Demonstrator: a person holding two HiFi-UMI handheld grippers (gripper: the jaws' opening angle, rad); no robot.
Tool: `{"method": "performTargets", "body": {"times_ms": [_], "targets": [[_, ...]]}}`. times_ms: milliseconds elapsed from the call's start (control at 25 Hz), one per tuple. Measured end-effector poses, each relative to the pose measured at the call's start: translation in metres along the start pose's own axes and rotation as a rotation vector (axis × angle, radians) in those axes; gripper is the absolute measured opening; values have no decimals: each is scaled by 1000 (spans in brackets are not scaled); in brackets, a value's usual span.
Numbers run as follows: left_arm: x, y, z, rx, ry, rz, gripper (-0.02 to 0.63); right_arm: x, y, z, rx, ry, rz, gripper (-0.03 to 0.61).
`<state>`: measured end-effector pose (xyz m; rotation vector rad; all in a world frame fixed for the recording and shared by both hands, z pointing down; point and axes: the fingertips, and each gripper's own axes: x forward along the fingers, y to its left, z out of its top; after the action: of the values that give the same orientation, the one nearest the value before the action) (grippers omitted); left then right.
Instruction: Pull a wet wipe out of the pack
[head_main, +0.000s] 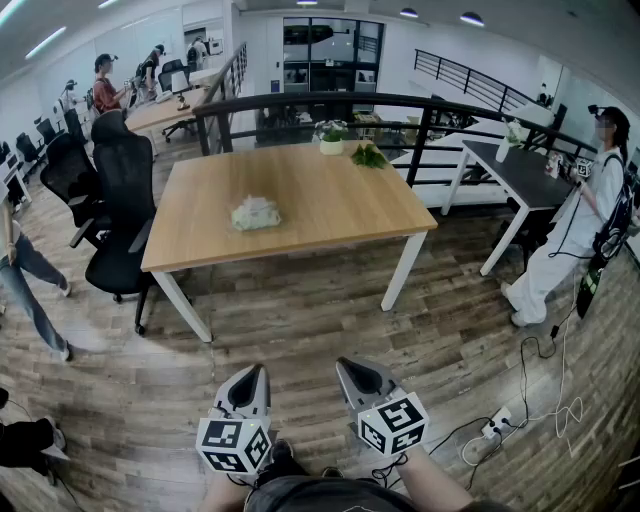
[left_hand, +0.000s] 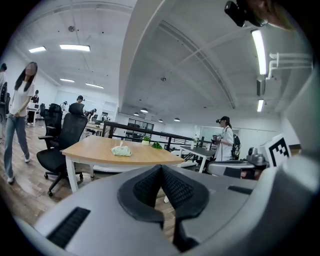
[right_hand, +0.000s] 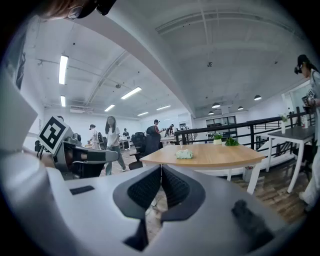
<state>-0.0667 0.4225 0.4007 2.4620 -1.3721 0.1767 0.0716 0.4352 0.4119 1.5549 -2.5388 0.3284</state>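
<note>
— Both claws are hanging low in front of the wearer, right?

— Yes. The left gripper (head_main: 257, 371) and the right gripper (head_main: 346, 366) are sitting side by side over the floor (head_main: 300, 330), both pointing toward the table (head_main: 340, 205). Each one is showing its jaws pressed together, with nothing between them.

— And where is the pack lying?

— The pack (head_main: 256, 213) is resting on the tabletop, left of the middle. It is looking pale green and crumpled, and a bit of white seems to be poking up from its top. It is sitting well apart from both grippers, with a stretch of bare floor between.

— Is anything else sharing the table with it?

— A pot (head_main: 331, 141) with a plant is standing at the far edge, and some green leaves (head_main: 369, 155) are lying just beside it. Neither is touching the pack.

— What is standing around the table?

— A black chair (head_main: 122, 200) is standing at its left end, and a dark railing (head_main: 330, 100) is curving behind it. Off to the right a dark table (head_main: 510, 160) is standing, and a person in white (head_main: 570, 235) is standing beside it, wearing a cap and holding something small I am not making out.

— Anything down by the wearer's feet?

— A power strip (head_main: 495, 425) is lying on the floor to the right of the grippers, with cables looping around it.
</note>
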Motion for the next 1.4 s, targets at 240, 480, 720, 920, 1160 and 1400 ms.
{"method": "performTargets", "body": {"times_ms": [240,480,720,920,1160,1400], "targets": [[5,2,1,10,-2,6,12,4,-1,-2,-2,-2,8,28],[8,-5,-3,8,2,26,12,1,-7,-8,5,10,46,28],[20,-6,-5,-2,0,44,12,12,-18,-6,48,-20,104,28],[41,8,1,6,-10,56,12,33,-38,-1,35,-30,77,28],[96,48,16,12,-12,36,12,82,-67,5,42,-22,44,28],[155,91,47,20,-12,-9,12,153,-91,32,44,-23,8,28]]}}
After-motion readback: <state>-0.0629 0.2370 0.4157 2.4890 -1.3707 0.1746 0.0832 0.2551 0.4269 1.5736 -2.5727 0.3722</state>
